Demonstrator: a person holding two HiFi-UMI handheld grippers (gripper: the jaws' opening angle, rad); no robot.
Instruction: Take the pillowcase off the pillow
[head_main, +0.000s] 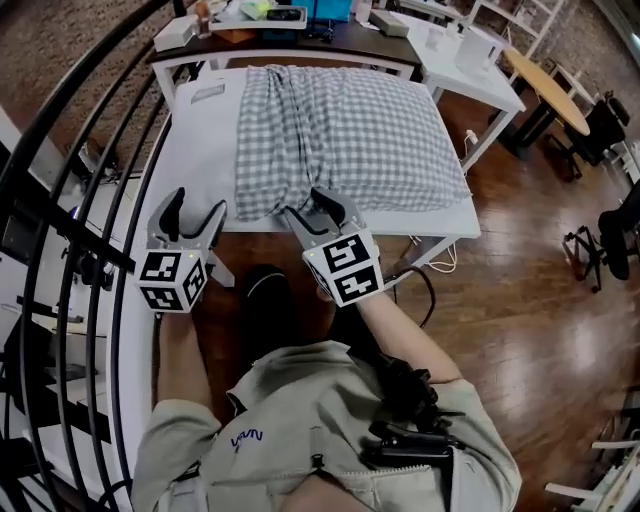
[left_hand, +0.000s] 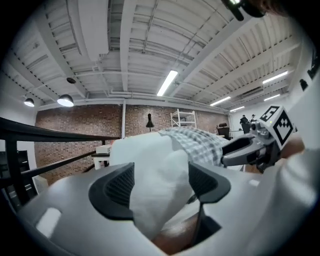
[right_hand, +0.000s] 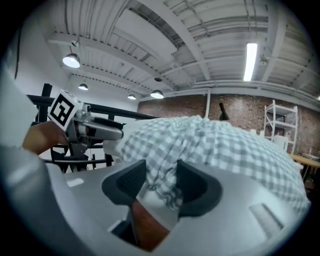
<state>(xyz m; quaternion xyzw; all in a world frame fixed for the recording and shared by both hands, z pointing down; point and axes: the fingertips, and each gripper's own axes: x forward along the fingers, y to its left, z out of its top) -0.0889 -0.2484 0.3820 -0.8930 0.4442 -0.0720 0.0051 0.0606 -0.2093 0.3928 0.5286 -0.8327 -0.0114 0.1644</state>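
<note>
Person: at near edge of worktop (head_main: 200, 150), a gripper in each hand.
L hand-held gripper (head_main: 197, 205): jaws wide apart, holds nothing. At worktop's near-left corner; white corner shows betw. jaws, pads not on it.
R hand-held gripper (head_main: 313, 207): jaws partly apart, no grip. Near hem of pillowcase (head_main: 345, 130) sits loose betw. pads.
Pillowcase: grey-white check, still filled, lies across worktop, rumpled along its left side.
Beyond: 2nd worktop (head_main: 350, 40), dark top w/ clutter.

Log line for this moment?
left gripper: open, pillow between jaws | right gripper: open, pillowcase between jaws | stage: pillowcase not yet off
</note>
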